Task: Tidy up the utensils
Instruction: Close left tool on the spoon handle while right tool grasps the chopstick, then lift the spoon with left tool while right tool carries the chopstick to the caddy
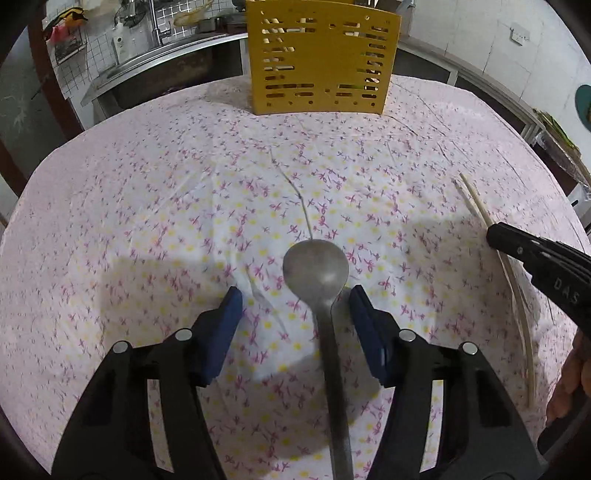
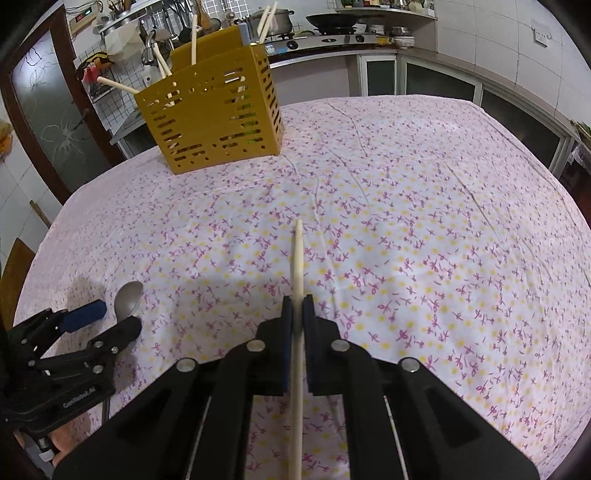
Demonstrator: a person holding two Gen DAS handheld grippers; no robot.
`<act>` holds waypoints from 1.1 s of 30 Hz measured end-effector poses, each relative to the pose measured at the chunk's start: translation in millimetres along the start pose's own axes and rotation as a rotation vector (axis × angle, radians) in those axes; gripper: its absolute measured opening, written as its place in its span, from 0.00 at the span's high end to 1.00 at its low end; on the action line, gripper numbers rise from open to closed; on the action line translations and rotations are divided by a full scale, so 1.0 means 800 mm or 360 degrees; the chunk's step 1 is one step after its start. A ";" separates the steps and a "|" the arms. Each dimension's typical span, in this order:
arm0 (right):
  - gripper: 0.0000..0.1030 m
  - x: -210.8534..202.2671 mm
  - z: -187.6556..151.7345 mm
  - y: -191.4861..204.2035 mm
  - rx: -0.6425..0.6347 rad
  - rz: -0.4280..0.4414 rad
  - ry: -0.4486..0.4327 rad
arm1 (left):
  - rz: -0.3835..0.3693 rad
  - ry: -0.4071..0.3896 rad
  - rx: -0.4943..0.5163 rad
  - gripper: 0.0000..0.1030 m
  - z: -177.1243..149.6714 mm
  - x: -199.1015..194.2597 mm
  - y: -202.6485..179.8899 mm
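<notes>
A metal spoon lies on the flowered tablecloth, its handle running back between the fingers of my left gripper, which is open around it. The spoon and left gripper also show in the right wrist view. My right gripper is shut on a pale wooden chopstick that points forward over the cloth. The chopstick and the right gripper's finger show at the right of the left wrist view. A yellow slotted utensil holder stands at the table's far side, with several chopsticks in it.
The table is covered by a pink flowered cloth. Behind it are a kitchen counter with a stove and pots, a sink area and a dark door at the left.
</notes>
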State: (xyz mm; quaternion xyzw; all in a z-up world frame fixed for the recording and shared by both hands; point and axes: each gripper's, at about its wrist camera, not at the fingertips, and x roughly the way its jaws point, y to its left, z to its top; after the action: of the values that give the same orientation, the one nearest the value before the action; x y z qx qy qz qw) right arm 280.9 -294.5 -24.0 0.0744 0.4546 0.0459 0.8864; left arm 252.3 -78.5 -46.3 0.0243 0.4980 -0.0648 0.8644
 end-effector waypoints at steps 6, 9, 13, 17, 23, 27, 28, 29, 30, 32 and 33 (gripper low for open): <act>0.94 -0.002 0.004 0.005 -0.0028 -0.0008 0.0028 | -0.0012 0.0057 0.0009 0.54 0.019 0.009 0.003; 0.94 -0.004 0.005 0.005 -0.0027 -0.0002 0.0033 | -0.0023 0.0070 0.0029 0.66 0.021 0.007 0.004; 0.94 -0.006 0.005 0.004 -0.0019 0.0011 0.0047 | -0.0053 0.0071 0.0047 0.67 0.022 0.007 0.007; 0.94 -0.013 0.007 0.001 -0.0003 0.0038 0.0021 | -0.0102 0.0049 0.0018 0.67 0.025 -0.003 0.015; 0.94 -0.032 0.020 -0.003 0.0040 0.0096 -0.0107 | -0.0119 -0.0123 0.0034 0.67 0.039 -0.035 0.018; 0.94 -0.047 0.028 -0.001 0.0045 0.0131 -0.0200 | -0.0100 -0.0287 0.0065 0.67 0.048 -0.060 0.021; 0.94 -0.050 0.030 -0.001 0.0043 0.0138 -0.0219 | -0.0100 -0.0326 0.0070 0.67 0.049 -0.065 0.021; 0.94 -0.055 0.032 0.000 0.0038 0.0163 -0.0258 | -0.0095 -0.0381 0.0077 0.67 0.051 -0.073 0.022; 0.94 -0.058 0.034 0.002 0.0033 0.0167 -0.0288 | -0.0093 -0.0412 0.0081 0.67 0.051 -0.077 0.023; 0.94 -0.065 0.035 0.002 0.0033 0.0183 -0.0366 | -0.0105 -0.0474 0.0102 0.67 0.054 -0.085 0.023; 0.94 -0.067 0.035 0.002 0.0031 0.0189 -0.0402 | -0.0110 -0.0496 0.0116 0.67 0.055 -0.089 0.023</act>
State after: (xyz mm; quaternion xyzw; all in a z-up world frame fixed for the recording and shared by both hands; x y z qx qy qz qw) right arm 272.4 -303.4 35.6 0.1150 0.3346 0.0840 0.9315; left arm 257.1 -58.4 36.9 0.0283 0.3556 -0.1157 0.9270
